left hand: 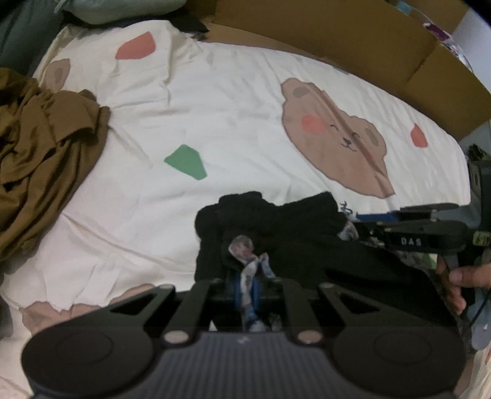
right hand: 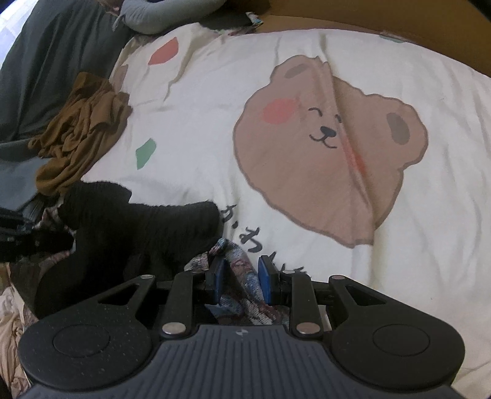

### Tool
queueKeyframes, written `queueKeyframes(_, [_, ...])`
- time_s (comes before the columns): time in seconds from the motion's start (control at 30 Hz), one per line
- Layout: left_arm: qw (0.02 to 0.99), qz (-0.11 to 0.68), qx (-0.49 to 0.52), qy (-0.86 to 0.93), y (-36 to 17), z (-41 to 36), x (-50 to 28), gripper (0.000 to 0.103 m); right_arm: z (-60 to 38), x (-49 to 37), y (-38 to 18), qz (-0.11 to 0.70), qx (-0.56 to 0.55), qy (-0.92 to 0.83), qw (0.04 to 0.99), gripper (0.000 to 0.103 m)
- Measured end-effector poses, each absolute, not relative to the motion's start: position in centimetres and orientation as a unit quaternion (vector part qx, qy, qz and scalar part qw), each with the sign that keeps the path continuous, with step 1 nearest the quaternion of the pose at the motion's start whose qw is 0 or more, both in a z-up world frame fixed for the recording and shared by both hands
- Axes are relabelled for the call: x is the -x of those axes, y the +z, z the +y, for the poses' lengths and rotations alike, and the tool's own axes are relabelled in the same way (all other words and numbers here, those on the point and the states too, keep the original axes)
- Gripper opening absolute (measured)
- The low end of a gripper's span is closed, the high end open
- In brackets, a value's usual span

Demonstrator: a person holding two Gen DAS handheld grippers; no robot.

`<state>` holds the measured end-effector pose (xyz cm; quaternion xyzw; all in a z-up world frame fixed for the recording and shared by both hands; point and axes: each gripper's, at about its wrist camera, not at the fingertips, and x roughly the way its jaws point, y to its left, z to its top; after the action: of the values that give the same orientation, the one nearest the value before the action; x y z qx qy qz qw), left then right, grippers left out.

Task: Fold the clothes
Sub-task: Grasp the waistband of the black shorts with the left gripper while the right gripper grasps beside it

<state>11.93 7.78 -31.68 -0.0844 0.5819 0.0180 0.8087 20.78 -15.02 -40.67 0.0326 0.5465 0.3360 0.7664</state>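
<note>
A black garment (left hand: 276,233) with a blue-and-white patterned cloth (left hand: 250,273) along its edge lies on the bear-print bedsheet (left hand: 245,107). My left gripper (left hand: 251,280) points down at it, shut on a thin strip of the patterned cloth. In the right wrist view the black garment (right hand: 138,233) spreads to the left. My right gripper (right hand: 242,276) has its blue pads (right hand: 219,276) pressed on a bunch of the patterned cloth (right hand: 241,280). The left wrist view shows the right gripper (left hand: 365,222) at the garment's right end, held by a hand (left hand: 457,279).
A crumpled brown garment (left hand: 40,153) lies at the left of the bed, also the brown garment (right hand: 83,135) in the right wrist view. Cardboard boxes (left hand: 353,33) line the far side. A grey pillow (right hand: 165,15) and dark bedding (right hand: 46,61) sit at the head end.
</note>
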Motion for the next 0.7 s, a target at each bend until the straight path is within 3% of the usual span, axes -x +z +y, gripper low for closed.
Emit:
queueKeyframes(0.23, [0.810, 0.580, 0.089, 0.028, -31.5, 9.1, -11.1, 0.007, -14.1, -20.0, -40.8, 0.556, -0.003, 0.350, 0.754, 0.027])
queueKeyframes(0.3, [0.810, 0.578, 0.088, 0.033, -31.5, 9.5, -10.9, 0.006, -13.8, -19.8, -40.6, 0.555, 0.018, 0.359, 0.750, 0.022])
queueKeyframes(0.37, [0.811, 0.578, 0.086, 0.038, -31.4, 9.9, -10.7, 0.006, -13.5, -19.6, -40.4, 0.553, 0.044, 0.361, 0.749, 0.002])
queueKeyframes(0.7, [0.821, 0.566, 0.043, 0.062, -29.0, 12.9, -9.9, 0.004, -15.7, -18.8, -37.5, 0.527, 0.061, 0.333, 0.779, 0.000])
